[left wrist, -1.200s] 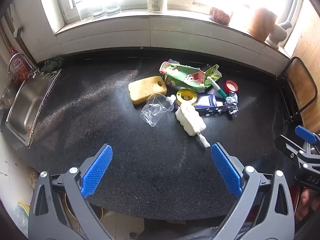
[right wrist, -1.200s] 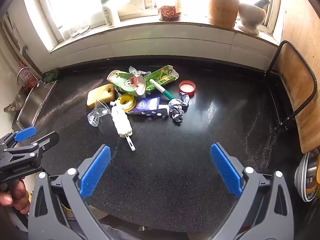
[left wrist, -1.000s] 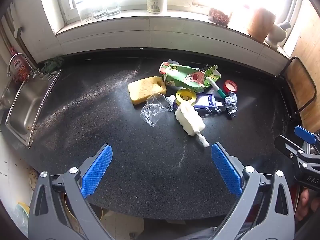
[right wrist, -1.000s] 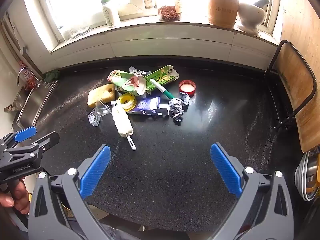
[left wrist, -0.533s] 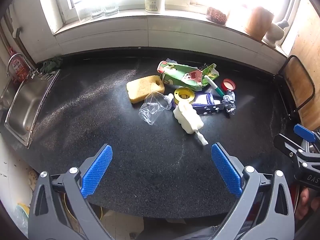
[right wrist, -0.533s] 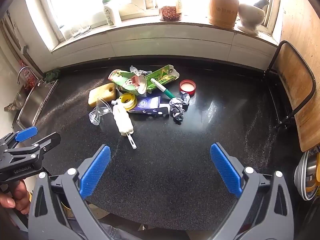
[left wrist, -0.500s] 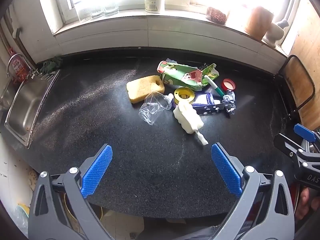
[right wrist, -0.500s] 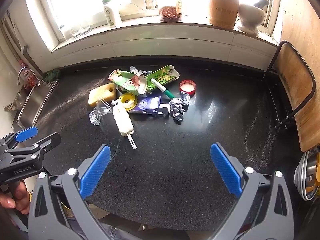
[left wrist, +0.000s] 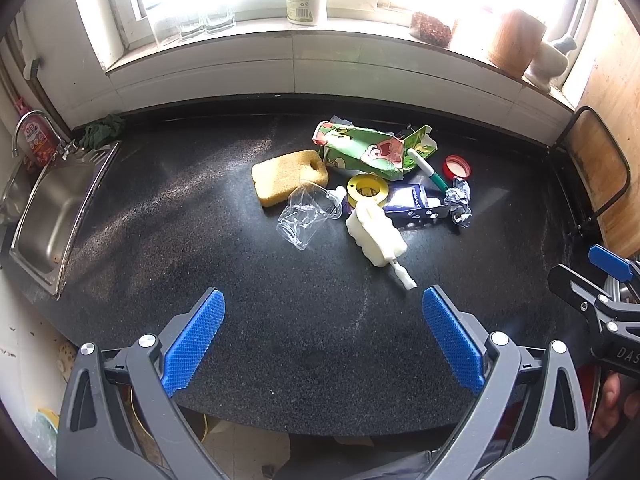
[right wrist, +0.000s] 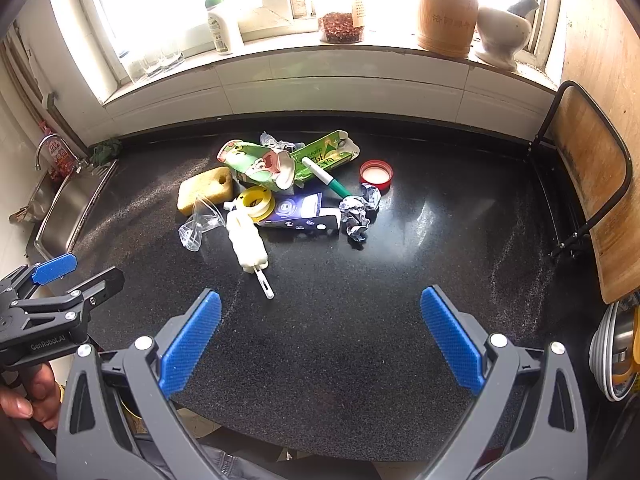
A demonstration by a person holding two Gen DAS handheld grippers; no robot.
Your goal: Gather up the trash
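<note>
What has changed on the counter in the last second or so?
Almost nothing. Both views drifted slightly. The left tongs and right tongs stay open and empty above the black countertop; nothing was gripped or released. The trash pile, from yellow sponge to crumpled foil, lies untouched.

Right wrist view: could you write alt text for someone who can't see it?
The right gripper, jaws wide open and empty, hovers over a black countertop before a trash pile: a green carton, yellow sponge, crumpled foil and red lid. The left gripper is at the left edge.
</note>
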